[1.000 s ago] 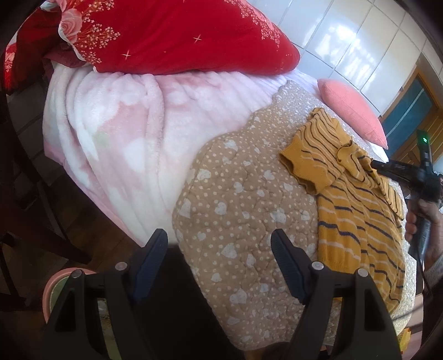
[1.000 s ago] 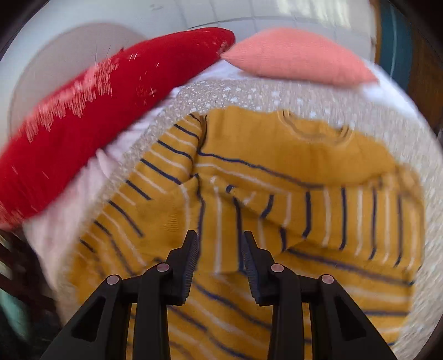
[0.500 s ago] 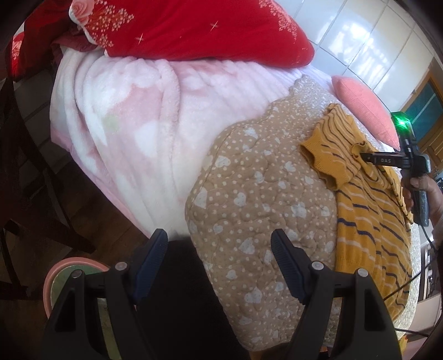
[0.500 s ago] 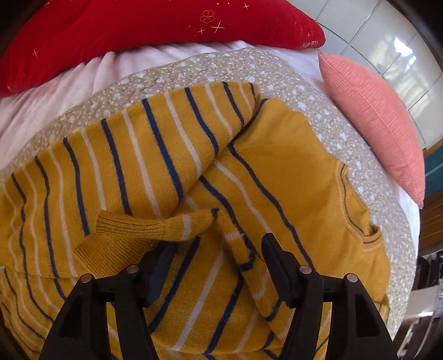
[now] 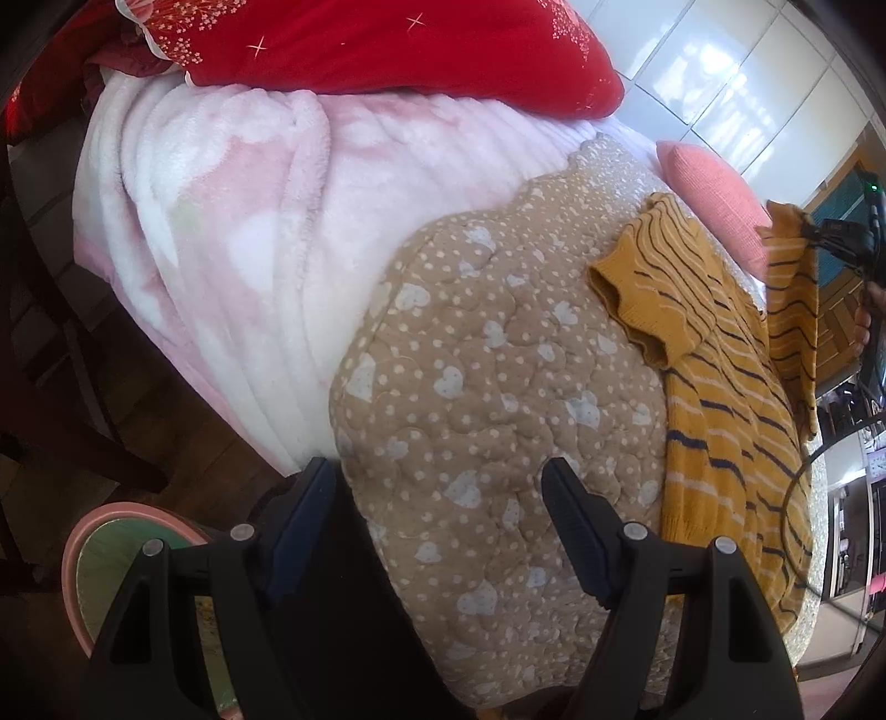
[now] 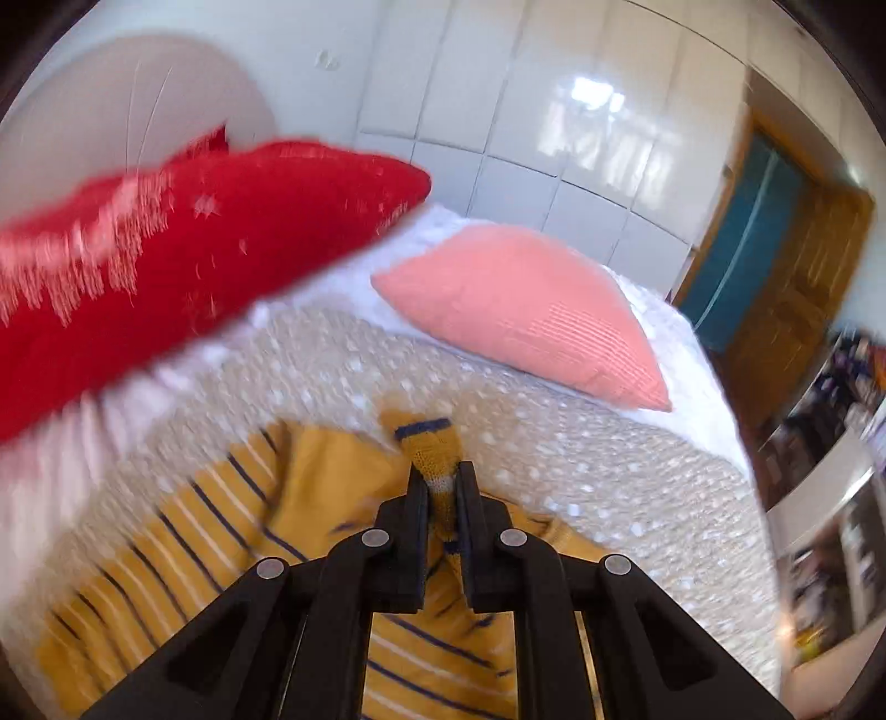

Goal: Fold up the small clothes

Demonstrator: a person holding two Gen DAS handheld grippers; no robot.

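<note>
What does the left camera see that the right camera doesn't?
Only the left wrist view shows the fluffy pink-and-white blanket, the round pink basin on the floor and the open left hand-held gripper. Only the right wrist view shows the right hand-held gripper up close, pinching a sleeve. Both show the mustard striped knit sweater, the red embroidered pillow, the coral cushion and the beige dotted quilt.

Mustard sweater (image 5: 725,421) with navy-and-white stripes, tan heart-and-dot quilt (image 5: 487,387), red pillow (image 5: 387,50), coral cushion (image 6: 526,310).
</note>
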